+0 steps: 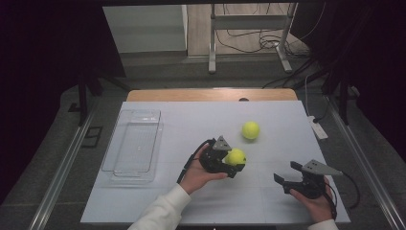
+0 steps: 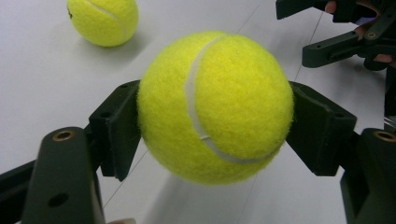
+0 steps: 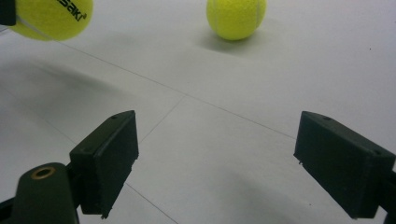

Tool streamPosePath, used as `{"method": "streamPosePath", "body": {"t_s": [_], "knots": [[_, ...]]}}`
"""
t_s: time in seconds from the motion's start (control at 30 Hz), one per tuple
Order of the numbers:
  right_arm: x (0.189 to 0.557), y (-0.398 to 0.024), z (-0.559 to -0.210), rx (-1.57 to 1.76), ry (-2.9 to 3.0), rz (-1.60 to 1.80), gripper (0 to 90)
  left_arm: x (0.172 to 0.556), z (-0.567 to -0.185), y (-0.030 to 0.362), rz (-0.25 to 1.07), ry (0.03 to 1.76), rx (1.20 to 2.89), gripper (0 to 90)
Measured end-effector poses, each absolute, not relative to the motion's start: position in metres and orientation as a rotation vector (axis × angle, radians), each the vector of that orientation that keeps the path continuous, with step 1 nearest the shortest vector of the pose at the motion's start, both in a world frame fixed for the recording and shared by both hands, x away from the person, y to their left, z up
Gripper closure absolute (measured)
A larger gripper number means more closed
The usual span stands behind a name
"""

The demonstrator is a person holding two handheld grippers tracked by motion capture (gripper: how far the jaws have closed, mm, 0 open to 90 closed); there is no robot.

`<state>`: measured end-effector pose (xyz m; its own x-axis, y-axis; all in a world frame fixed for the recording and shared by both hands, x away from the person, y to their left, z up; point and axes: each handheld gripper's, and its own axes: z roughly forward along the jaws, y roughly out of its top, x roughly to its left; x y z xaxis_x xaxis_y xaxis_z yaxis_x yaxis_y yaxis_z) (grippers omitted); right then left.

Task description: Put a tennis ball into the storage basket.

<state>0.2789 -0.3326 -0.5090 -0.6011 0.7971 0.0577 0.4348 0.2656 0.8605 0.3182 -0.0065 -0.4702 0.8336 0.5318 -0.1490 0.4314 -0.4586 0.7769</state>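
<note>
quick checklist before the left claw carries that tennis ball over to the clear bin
1. Left claw shut on the held tennis ball, a pad on each side: ok.
2. Ball lifted off the table, shadow beneath it: ok.
3. Clear bin has room inside: ok.
4. Path left toward the bin free of things: ok.
5. Right claw open, holding nothing, off to the side: ok.
6. Second tennis ball resting apart on the table: ok.
</note>
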Motion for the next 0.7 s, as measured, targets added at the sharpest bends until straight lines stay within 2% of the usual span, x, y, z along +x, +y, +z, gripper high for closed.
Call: {"method": "streamPosePath", "body": {"t_s": [0.7], "knots": [[0.279,-0.332,-0.509,1.12,2.15,1.27,14.2,0.311,-0.462,0.026,0.186,0.739,2.067,26.3]]}}
